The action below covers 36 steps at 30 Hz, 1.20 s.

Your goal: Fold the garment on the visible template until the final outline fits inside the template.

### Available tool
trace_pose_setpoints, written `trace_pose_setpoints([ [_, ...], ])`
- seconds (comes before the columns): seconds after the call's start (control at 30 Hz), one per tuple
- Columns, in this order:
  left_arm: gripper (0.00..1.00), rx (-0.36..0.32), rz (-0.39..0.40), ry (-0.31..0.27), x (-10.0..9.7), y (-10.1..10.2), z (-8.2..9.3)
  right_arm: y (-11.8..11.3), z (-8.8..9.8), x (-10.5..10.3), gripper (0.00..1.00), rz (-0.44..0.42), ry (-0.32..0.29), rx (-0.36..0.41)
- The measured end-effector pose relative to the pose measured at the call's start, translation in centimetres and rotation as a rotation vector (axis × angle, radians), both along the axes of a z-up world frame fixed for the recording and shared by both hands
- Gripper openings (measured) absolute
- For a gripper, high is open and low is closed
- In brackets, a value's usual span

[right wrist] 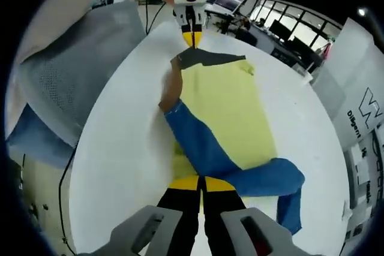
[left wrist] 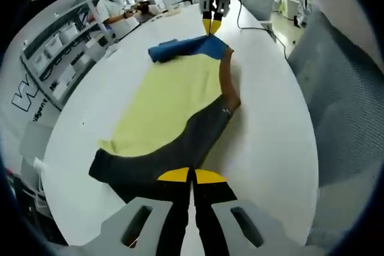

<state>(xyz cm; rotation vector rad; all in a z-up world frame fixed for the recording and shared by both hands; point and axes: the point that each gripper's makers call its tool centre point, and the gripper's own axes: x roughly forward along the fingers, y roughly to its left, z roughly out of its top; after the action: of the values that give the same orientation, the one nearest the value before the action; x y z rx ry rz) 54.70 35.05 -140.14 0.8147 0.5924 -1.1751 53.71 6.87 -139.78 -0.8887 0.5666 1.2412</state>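
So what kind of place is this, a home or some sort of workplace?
Probably a lab or open-plan workplace, not a home: storage shelves with bins, desks with monitors, and a long white table where the garment lies.

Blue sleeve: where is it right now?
In the right gripper view the blue sleeve lies across the garment's near end, pinched by the right gripper; the left gripper holds the far end.

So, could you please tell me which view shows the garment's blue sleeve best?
The right gripper view: the long blue fabric sleeve runs large across the foreground. In the left gripper view it is a small bunched fold at the far end.
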Motion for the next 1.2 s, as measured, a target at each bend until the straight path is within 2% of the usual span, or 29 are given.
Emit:
trace_pose_setpoints([
  [0.13, 0.00, -0.013, 0.002, 0.008, -1.4, 0.2, 0.8, 0.2, 0.5, -2.0, 0.00, 0.019, 0.016, 0.005],
  [0.23, 0.00, -0.029, 0.008, 0.005, -2.0, 0.3, 1.8, 0.3, 1.2, -2.7, 0.00, 0.021, 0.015, 0.015],
  [0.37, 0.00, -0.055, 0.021, -0.012, -1.8, 0.3, 3.3, 0.2, 2.3, -2.4, 0.00, 0.014, 0.002, 0.031],
  [0.47, 0.00, -0.066, 0.028, -0.030, -0.7, 0.1, 4.1, 0.1, 2.6, -1.3, 0.00, -0.001, -0.011, 0.035],
  [0.63, 0.00, -0.090, 0.051, -0.060, 2.1, -0.1, 5.4, 0.1, 3.1, 1.3, 0.00, -0.039, -0.037, 0.049],
  [0.83, 0.00, -0.108, 0.070, -0.083, 5.2, -0.2, 6.6, -0.2, 4.5, 5.7, 0.00, -0.110, -0.067, 0.090],
  [1.2, 0.00, -0.174, 0.161, -0.111, 13.1, -0.5, 8.8, -0.9, 6.8, 13.6, 0.00, -0.214, -0.108, 0.157],
])
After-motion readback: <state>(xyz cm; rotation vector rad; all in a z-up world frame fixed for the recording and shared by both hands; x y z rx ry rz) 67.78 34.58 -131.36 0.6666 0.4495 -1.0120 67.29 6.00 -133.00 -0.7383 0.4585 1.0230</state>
